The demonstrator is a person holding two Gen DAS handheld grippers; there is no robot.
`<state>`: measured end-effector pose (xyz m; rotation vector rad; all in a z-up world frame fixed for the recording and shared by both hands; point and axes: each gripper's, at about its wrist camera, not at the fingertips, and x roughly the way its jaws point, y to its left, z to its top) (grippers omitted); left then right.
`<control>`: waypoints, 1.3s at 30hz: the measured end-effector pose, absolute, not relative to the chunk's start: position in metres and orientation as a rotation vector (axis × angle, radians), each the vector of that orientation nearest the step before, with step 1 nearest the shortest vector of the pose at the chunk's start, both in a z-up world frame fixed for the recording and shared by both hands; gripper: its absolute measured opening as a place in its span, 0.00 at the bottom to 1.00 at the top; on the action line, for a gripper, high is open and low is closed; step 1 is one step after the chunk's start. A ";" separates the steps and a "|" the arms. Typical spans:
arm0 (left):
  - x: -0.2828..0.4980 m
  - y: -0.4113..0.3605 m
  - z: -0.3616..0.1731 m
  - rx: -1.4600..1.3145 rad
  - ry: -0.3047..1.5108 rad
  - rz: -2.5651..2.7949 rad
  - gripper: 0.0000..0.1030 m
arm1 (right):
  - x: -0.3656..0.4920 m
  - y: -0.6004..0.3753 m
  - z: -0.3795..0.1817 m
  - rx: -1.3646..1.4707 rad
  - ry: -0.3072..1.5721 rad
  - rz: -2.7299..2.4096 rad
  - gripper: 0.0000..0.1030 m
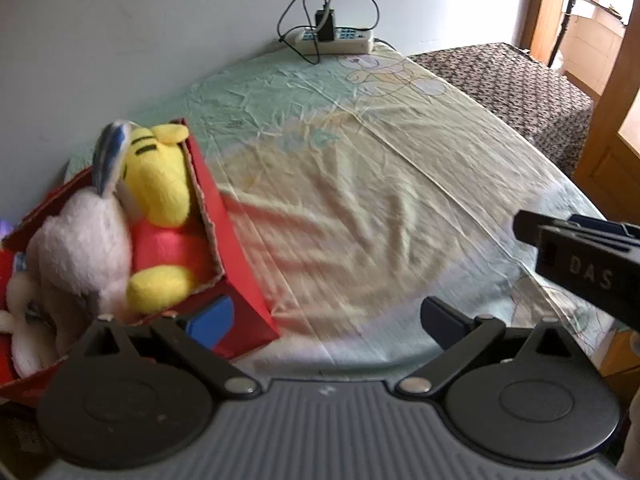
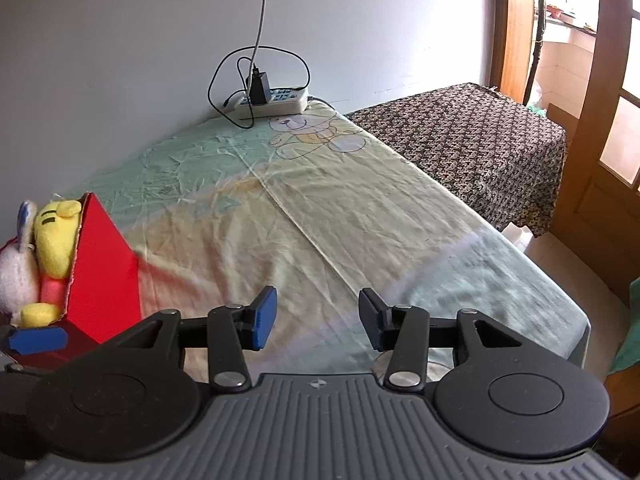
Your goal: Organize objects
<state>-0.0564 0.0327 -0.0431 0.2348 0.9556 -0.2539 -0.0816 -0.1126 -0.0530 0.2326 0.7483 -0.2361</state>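
the left gripper point(image 1: 325, 316) has its jaws spread wide with nothing between them, one blue pad lying against the near corner of a red cardboard box point(image 1: 236, 264), the other over bare sheet. the right gripper point(image 2: 316, 320) has its jaws parted about halfway, also empty, hanging over the bed sheet point(image 2: 320, 220) with nothing under it.

the box sits at the left edge of the bed, open at the top, with a torn, ragged rim. inside lie the soft toys: a yellow plush tiger point(image 1: 160, 184) with black stripes on its head and a red body, and just beside it, touching, a white plush rabbit point(image 1: 84, 248) with a blue-lined ear. more white plush shows lower in the box, but it is too blurred to name.

the toys look light, soft and squashy, so a pinch across a limb or the narrow body should hold; they will not break or slip. the box looks light and thin-walled, likely to flex or tear further at the rim; gripping a wall near a corner seems safest.

further off, a white power strip point(image 2: 272, 102) with a black charger and looped cable rests at the wall, and a dark patterned cover point(image 2: 460, 140) lies beyond the bed.
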 end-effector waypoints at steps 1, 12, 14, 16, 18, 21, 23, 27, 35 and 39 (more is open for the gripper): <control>-0.055 0.032 -0.043 0.234 0.956 -0.248 0.97 | -0.081 -0.114 -0.053 0.235 0.750 -0.239 0.48; -0.051 0.028 -0.038 0.259 0.956 -0.207 0.98 | -0.074 -0.113 -0.051 0.223 0.758 -0.266 0.55; -0.051 0.028 -0.037 0.264 0.948 -0.198 0.98 | -0.072 -0.112 -0.049 0.217 0.754 -0.269 0.59; -0.052 0.029 -0.036 0.265 0.940 -0.194 0.98 | -0.072 -0.111 -0.048 0.212 0.747 -0.277 0.64; -0.053 0.031 -0.034 0.261 0.934 -0.187 0.98 | -0.072 -0.109 -0.047 0.205 0.741 -0.273 0.64; -0.053 0.036 -0.034 0.249 0.937 -0.177 0.98 | -0.072 -0.105 -0.047 0.200 0.740 -0.263 0.64; -0.054 0.040 -0.034 0.244 0.939 -0.172 0.98 | -0.072 -0.101 -0.047 0.194 0.740 -0.250 0.64; -0.058 0.049 -0.034 0.247 0.937 -0.157 0.98 | -0.073 -0.088 -0.046 0.175 0.735 -0.220 0.64; -0.064 0.085 -0.030 0.207 0.931 -0.103 0.98 | -0.069 -0.061 -0.043 0.142 0.749 -0.160 0.64; -0.067 0.107 -0.029 0.173 0.935 -0.081 0.98 | -0.069 -0.044 -0.035 0.132 0.745 -0.102 0.65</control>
